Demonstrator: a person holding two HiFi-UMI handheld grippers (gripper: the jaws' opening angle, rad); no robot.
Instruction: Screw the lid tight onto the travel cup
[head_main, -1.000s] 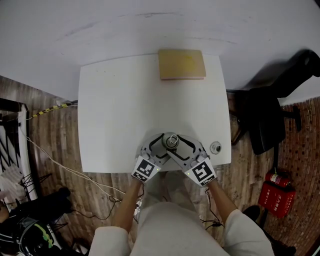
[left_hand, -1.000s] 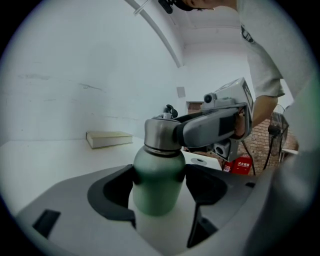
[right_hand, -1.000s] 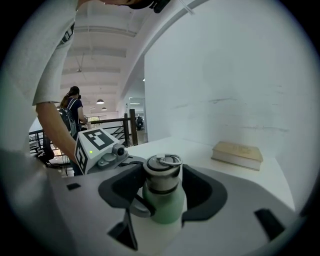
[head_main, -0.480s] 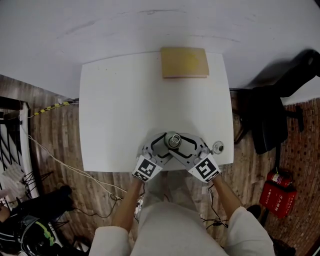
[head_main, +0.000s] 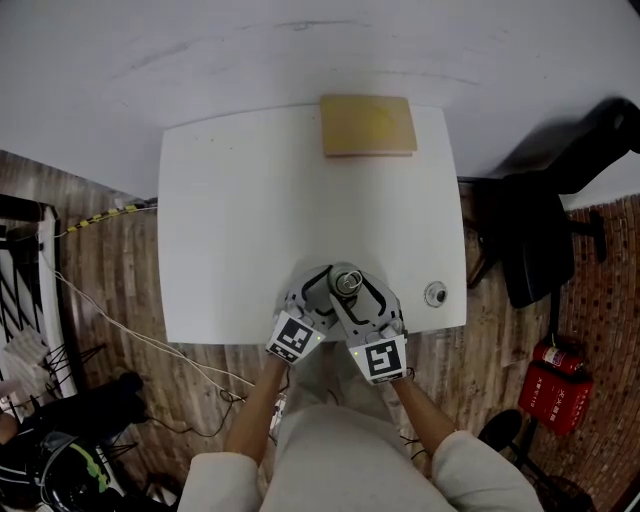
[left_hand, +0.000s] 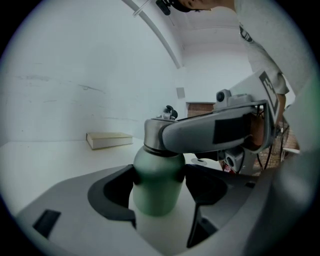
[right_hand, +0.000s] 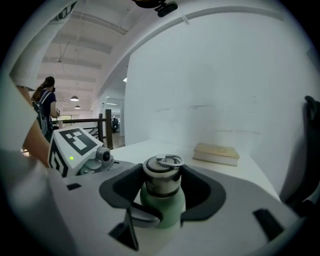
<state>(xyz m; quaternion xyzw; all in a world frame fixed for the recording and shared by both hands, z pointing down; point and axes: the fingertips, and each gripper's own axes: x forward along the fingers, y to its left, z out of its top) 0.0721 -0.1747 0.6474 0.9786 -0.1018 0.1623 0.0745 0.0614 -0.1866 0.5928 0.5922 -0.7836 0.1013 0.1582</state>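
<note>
Travel cup (left_hand: 155, 197) stands upright on the white desk (head_main: 250, 200), close to its near edge and a little right of centre.

Left tongs (left_hand: 159, 176): clenched on the green body, pads pressing both sides just below the shoulder.
Right tongs (right_hand: 162, 182): closed round the steel lid (right_hand: 161, 172), pads touching its wall on both sides. The lid looks level on the neck, with its small carry ring lying flat on top.

Judgement: tightening is under way. Whether the threads are fully home cannot be read from here.

Risks:
- Left grip slips on the smooth body, so the cup turns with the lid and nothing tightens.
- Right pads skate on the polished lid (the contact band is narrow) and torque is lost.
- Uneven twist tips the lid and crosses the threads.
- Any pull toward the person drags the cup off the near edge.

Further out: tan book (head_main: 368, 125) at the far edge, small round item (head_main: 433, 294) near the right corner, both well apart from the cup.
</note>
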